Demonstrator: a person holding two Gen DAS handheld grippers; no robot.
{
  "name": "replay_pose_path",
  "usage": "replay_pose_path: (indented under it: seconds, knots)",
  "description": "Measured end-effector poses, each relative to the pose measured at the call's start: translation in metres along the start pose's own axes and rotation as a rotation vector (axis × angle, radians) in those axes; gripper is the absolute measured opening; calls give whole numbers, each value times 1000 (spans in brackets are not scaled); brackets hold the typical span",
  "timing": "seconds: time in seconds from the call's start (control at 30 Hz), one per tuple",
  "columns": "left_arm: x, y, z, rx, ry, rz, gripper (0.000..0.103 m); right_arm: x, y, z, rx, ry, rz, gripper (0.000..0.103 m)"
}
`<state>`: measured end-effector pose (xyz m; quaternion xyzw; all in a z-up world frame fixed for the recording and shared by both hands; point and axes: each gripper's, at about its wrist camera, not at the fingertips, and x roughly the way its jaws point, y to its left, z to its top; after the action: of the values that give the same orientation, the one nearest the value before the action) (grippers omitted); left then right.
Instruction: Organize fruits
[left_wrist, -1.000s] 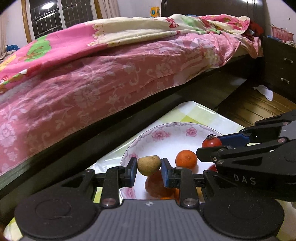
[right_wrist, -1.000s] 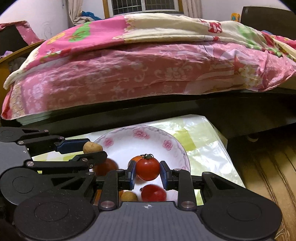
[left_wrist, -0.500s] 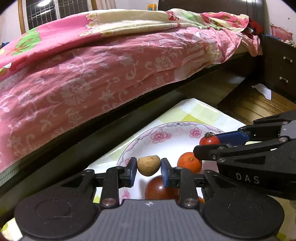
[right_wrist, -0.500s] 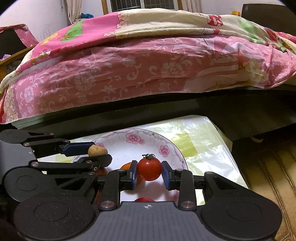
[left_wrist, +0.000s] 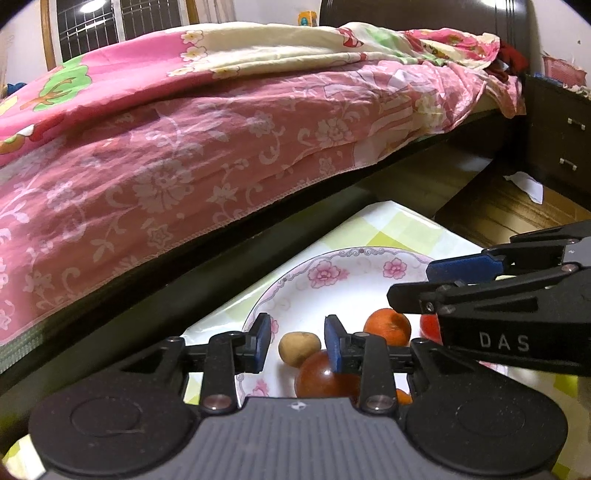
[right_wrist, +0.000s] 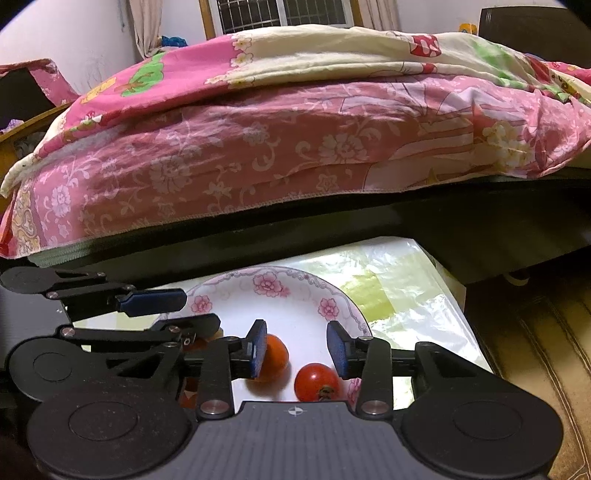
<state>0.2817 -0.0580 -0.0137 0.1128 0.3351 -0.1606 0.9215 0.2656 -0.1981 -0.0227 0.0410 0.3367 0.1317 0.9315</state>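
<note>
A white plate (left_wrist: 325, 258) with pink flowers holds the fruit. In the left wrist view my left gripper (left_wrist: 297, 341) has its jaws opening; a small brown fruit (left_wrist: 299, 348) lies on the plate between the pads, with a gap on each side. An orange (left_wrist: 388, 326) and a dark red tomato (left_wrist: 321, 376) lie beside it. My right gripper (right_wrist: 297, 347) is also opening above the plate (right_wrist: 325, 291). A red tomato (right_wrist: 317, 382) lies under it, free of the pads, next to an orange (right_wrist: 275, 354). Each gripper shows in the other's view, the right gripper (left_wrist: 412, 282) and the left gripper (right_wrist: 199, 310).
The plate sits on a low table with a yellow-green checked cover (right_wrist: 399, 295). A bed with a pink floral quilt (left_wrist: 184, 155) runs close behind it. A dark dresser (left_wrist: 557, 147) and a white scrap (left_wrist: 526, 184) on the wooden floor are at the right.
Both grippers sank toward the plate and opened. The brown fruit left the left pads and the red tomato dropped from the right pads onto the plate.
</note>
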Motion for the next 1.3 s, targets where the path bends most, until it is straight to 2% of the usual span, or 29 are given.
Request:
replay_pose_path:
  seconds: [0.17,0.37,0.63,0.73,0.8,0.93,1.0,1.3]
  knots:
    - [-16,0,0,-21,-20,-6,43,-10,1,3,18,-22,-8,34]
    - [-39,3,-3,-57,-38,16,51,-29,8,5,30,-38,-34,35]
    - [-69,6,-21,-121,-52,40,69,-61,15,-7,47,-29,-78,38]
    - [-81,0,-27,-119,-61,54,78,-74,21,-15,38,-23,-90,39]
    - [-90,-4,-32,-119,-72,70,88,-84,25,-20,46,-27,-86,39]
    - [-105,-11,-39,-123,-78,91,92,-102,33,-30,68,-29,-91,39]
    - [-113,-14,-42,-127,-81,116,100,-111,36,-36,75,-30,-89,39]
    - [-141,-23,-58,-144,-95,140,103,-136,45,-59,92,-19,-115,40]
